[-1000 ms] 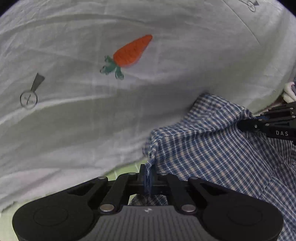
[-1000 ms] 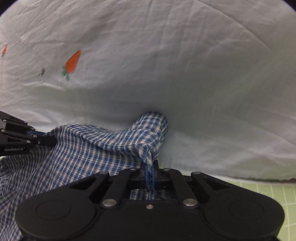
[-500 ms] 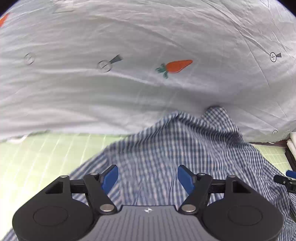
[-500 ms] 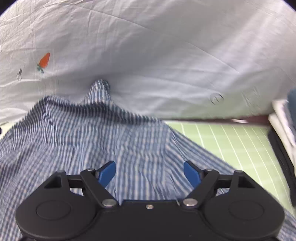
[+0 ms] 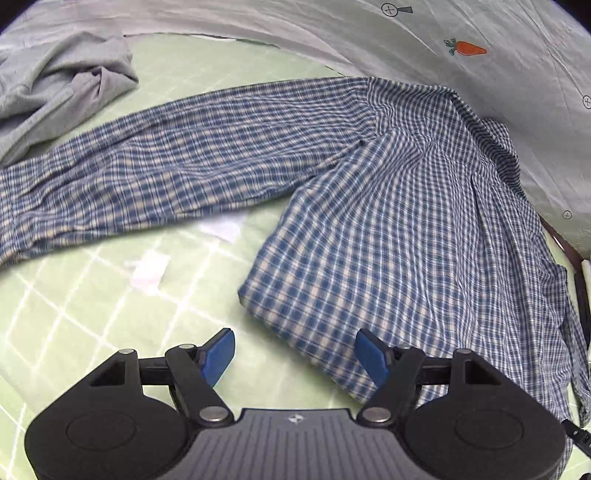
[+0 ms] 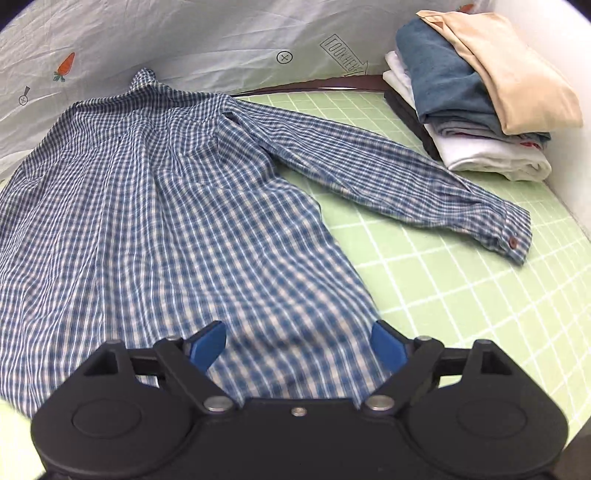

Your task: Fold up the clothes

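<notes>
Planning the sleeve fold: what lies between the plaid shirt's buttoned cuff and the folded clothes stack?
Only bare green grid mat separates cuff from stack, in the right wrist view.

Mirrored "GOOKHEYO"-like print on sheet (image 6: 184, 33)

1. You see the shirt (image 6: 177, 206) lying flat on the mat (image 6: 461, 295), its collar end up against the sheet (image 6: 184, 33) at the back.
2. One sleeve (image 6: 399, 177) stretches to the right, toward the pile of folded clothes (image 6: 476, 96) in the back right corner.
3. The other sleeve (image 5: 155, 166) stretches left, toward a crumpled top (image 5: 55, 85) in the back left.
</notes>
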Motion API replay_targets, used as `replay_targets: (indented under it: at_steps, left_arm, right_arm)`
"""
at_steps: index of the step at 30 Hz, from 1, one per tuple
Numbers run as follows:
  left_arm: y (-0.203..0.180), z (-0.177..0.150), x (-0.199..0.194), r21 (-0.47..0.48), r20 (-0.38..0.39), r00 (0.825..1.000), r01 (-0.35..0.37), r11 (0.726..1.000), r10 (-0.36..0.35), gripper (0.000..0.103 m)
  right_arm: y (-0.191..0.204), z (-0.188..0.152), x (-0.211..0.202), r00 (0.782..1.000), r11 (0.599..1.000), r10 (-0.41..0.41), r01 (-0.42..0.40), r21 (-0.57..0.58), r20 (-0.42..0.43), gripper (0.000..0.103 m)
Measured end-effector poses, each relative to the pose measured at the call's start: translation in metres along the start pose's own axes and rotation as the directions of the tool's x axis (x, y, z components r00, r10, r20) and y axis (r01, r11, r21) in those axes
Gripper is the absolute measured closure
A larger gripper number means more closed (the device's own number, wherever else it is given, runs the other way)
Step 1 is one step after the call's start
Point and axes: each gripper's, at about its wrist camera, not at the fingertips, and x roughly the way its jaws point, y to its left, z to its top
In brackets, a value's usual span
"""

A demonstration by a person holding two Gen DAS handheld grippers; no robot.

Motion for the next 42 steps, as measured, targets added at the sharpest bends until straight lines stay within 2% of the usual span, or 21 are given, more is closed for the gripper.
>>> replay_targets:
  at_steps: [2,8,11,13,15,18,19,20,21,22,27,30,33,37,38,39,41,42]
  left_arm:
    - [-0.008,-0.004,0.004,0.023,0.01,1.0,0.002,1.0,-0.002,0.027]
    - [-0.027,-0.008,0.01,0.094,0.036,0.999,0.018,0.995,-0.021,0.027]
    - [-0.03,-0.009,0.012,0.076,0.061,0.998,0.002,0.997,-0.006,0.032]
    - [-0.028,-0.01,0.011,0.056,0.071,0.997,0.012,0.998,-0.016,0.05]
    - [-0.026,-0.01,0.012,0.052,0.066,0.998,0.019,0.998,-0.022,0.077]
    - [-0.023,-0.009,0.012,0.053,0.059,0.998,0.029,0.998,-0.032,0.095]
    - [-0.022,-0.008,0.012,0.054,0.058,0.997,0.039,0.998,-0.042,0.099]
    - [-0.023,-0.007,0.009,0.067,0.061,0.997,0.044,0.997,-0.048,0.101]
    - [-0.024,-0.006,0.004,0.078,0.069,0.996,0.045,0.996,-0.051,0.101]
    - [-0.026,-0.006,-0.001,0.088,0.077,0.996,0.046,0.995,-0.053,0.101]
    - [-0.035,0.008,-0.034,0.125,0.141,0.986,0.075,0.989,-0.092,0.102]
    - [-0.052,0.03,-0.049,0.165,0.193,0.974,0.083,0.983,-0.115,0.102]
    - [-0.076,0.065,-0.052,0.214,0.24,0.959,0.1,0.972,-0.151,0.102]
    - [-0.117,0.121,-0.029,0.276,0.293,0.939,0.096,0.956,-0.179,0.102]
    - [-0.126,0.135,-0.014,0.279,0.275,0.944,0.104,0.955,-0.183,0.101]
    - [-0.132,0.149,0.004,0.274,0.247,0.952,0.11,0.956,-0.18,0.095]
    - [-0.14,0.169,0.043,0.242,0.196,0.972,0.081,0.967,-0.13,0.093]
    - [-0.144,0.176,0.06,0.234,0.162,0.982,0.058,0.97,-0.098,0.088]
  right_arm:
    - [-0.001,-0.012,-0.007,1.0,1.0,0.001,-0.001,0.006,-0.003,0.016]
    - [0.0,-0.037,-0.018,1.0,0.999,-0.012,0.013,0.031,-0.027,0.016]
    - [-0.001,-0.048,-0.018,0.998,0.999,-0.015,0.017,0.032,-0.053,0.015]
    - [-0.004,-0.053,-0.017,0.998,0.998,-0.011,0.014,0.053,-0.067,0.015]
    - [-0.011,-0.057,-0.015,0.997,0.996,0.008,0.0,0.094,-0.08,0.017]
    - [-0.017,-0.059,-0.012,0.996,0.992,0.032,-0.021,0.123,-0.089,0.046]
    - [-0.018,-0.058,-0.013,0.996,0.993,0.03,-0.02,0.116,-0.087,0.066]
    - [-0.018,-0.055,-0.015,0.995,0.994,0.03,-0.02,0.109,-0.091,0.078]
    - [-0.02,-0.051,-0.019,0.996,0.993,0.037,-0.027,0.119,-0.081,0.097]
    - [-0.022,-0.047,-0.024,0.996,0.991,0.044,-0.035,0.128,-0.072,0.099]
    - [-0.027,-0.011,-0.048,0.996,0.985,0.093,-0.094,0.147,0.016,0.101]
    - [-0.03,0.018,-0.057,0.989,0.977,0.122,-0.134,0.167,0.082,0.101]
    - [-0.033,0.053,-0.054,0.979,0.966,0.141,-0.169,0.197,0.146,0.101]
    - [-0.03,0.103,-0.027,0.971,0.958,0.129,-0.175,0.228,0.204,0.101]
    - [-0.028,0.112,-0.017,0.972,0.958,0.118,-0.165,0.233,0.205,0.101]
    - [-0.026,0.12,-0.006,0.974,0.959,0.103,-0.151,0.241,0.2,0.101]
    - [-0.025,0.132,0.025,0.985,0.961,0.069,-0.108,0.253,0.157,0.099]
    - [-0.024,0.138,0.04,0.99,0.963,0.052,-0.085,0.257,0.134,0.096]
